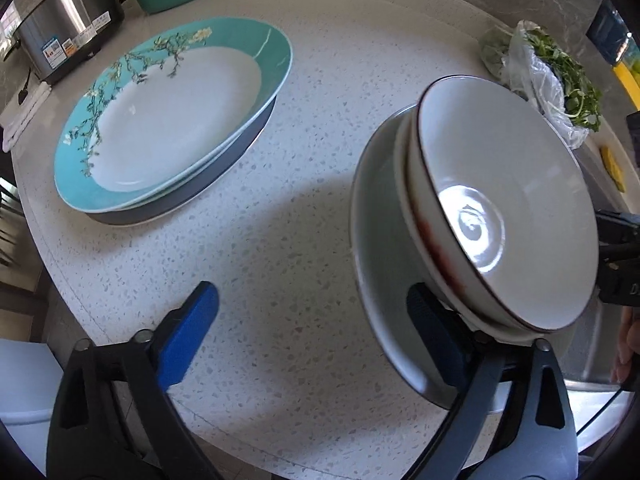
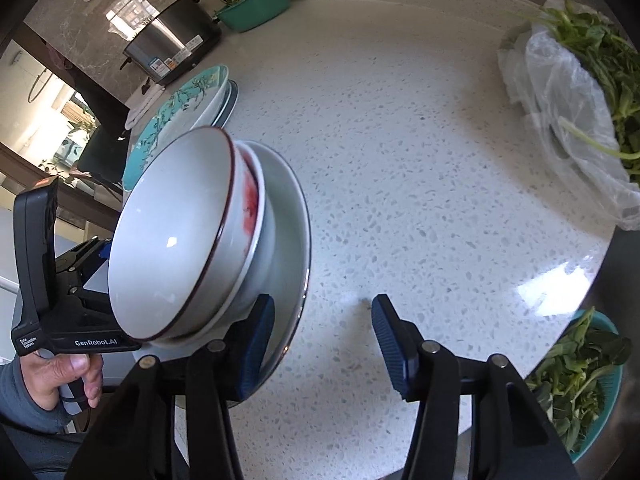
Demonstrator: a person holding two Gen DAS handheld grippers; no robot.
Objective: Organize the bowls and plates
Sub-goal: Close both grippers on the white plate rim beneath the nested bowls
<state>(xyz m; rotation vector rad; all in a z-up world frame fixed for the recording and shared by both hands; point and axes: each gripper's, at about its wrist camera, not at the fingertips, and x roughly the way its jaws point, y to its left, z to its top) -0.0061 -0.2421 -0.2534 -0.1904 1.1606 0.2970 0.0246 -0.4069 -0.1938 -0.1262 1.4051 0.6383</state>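
Left wrist view: far left, a steel cooker (image 1: 60,28); beside it a teal floral plate (image 1: 172,116) stacked on a dark plate (image 1: 224,176) on the speckled countertop (image 1: 280,240). The left gripper (image 1: 316,328) stands released, its right finger inside the wide grey bowl (image 1: 376,216) that holds 2 stacked white bowls (image 1: 500,184). Right wrist view: the right gripper (image 2: 320,340) is unclenched too, its left finger in that bowl, bagged greens (image 2: 580,112) far right.

Open left tongs (image 1: 312,340) beside stacked bowls (image 1: 500,216); teal plate (image 1: 172,120) apart.
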